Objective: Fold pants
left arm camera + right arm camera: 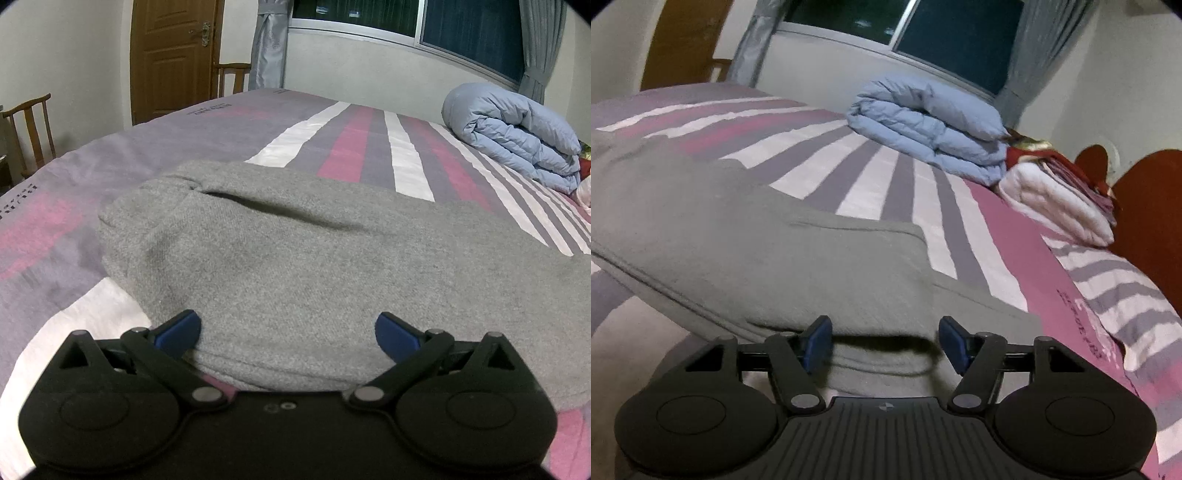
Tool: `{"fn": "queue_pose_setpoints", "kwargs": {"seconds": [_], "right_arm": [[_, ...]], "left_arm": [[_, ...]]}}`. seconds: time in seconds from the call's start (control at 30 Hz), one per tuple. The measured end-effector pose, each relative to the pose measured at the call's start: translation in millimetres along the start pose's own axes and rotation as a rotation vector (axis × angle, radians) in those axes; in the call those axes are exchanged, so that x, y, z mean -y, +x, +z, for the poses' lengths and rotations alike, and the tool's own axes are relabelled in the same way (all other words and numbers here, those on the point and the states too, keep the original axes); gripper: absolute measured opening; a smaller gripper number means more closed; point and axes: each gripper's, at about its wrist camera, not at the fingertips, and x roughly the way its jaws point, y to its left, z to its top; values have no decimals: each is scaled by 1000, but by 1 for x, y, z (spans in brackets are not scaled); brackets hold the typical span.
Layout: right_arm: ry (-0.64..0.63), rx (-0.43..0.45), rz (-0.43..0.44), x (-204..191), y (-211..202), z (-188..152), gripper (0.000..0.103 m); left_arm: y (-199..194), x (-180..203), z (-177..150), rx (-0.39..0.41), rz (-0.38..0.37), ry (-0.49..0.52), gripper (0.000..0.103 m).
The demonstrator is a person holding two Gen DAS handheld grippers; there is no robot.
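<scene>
Grey fleece pants [295,258] lie folded over on the striped bed, filling the middle of the left wrist view. My left gripper [288,334] is open, its blue pads [177,334] spread wide over the near edge of the cloth, holding nothing. In the right wrist view the same grey pants [757,243] stretch from the left to the centre, with a folded layer on top. My right gripper [884,343] is open with its pads [818,341] either side of the near hem, not clamping it.
A rolled blue duvet [517,140] lies at the far right of the bed, also in the right wrist view [931,122]. Folded white and red bedding [1060,195] sits by the red headboard [1145,206]. Wooden chairs [33,125] and a door [173,55] stand beyond.
</scene>
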Motion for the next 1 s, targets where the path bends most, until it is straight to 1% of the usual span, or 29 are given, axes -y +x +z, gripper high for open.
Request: {"fn": "queue_pose_setpoints", "kwargs": {"seconds": [0.07, 0.2, 0.27, 0.43, 0.57, 0.7, 0.77, 0.83, 0.87, 0.9, 0.93, 1.0], "right_arm": [[-13, 4, 23, -3, 3, 2, 64], [-121, 11, 21, -19, 7, 5, 64], [-118, 16, 29, -19, 4, 5, 64], [-72, 12, -20, -4, -5, -5, 64], [-105, -40, -47, -3, 5, -11, 64], [-166, -11, -47, -14, 14, -4, 64], [-214, 11, -32, -24, 19, 1, 64], [-226, 30, -1, -30, 24, 8, 63], [-215, 33, 18, -29, 27, 11, 58], [-175, 47, 54, -25, 26, 15, 24], [-120, 49, 81, -18, 25, 19, 5], [25, 89, 92, 4, 18, 26, 5]], "left_arm": [[0, 0, 0, 0, 0, 1, 97], [0, 0, 0, 0, -2, -1, 97], [0, 1, 0, 0, -3, 0, 97], [1, 1, -1, 1, -6, -3, 97], [0, 0, -1, 1, -6, -4, 97], [0, 0, -1, 1, -5, -4, 97], [0, 1, -1, 1, -5, -5, 97], [0, 0, -1, 1, -4, -4, 97], [1, 1, -1, 0, -3, -4, 97], [1, 1, -1, 0, -3, -3, 97], [1, 0, -1, 0, -3, -2, 97], [2, 1, -1, 0, -4, -2, 97]]}}
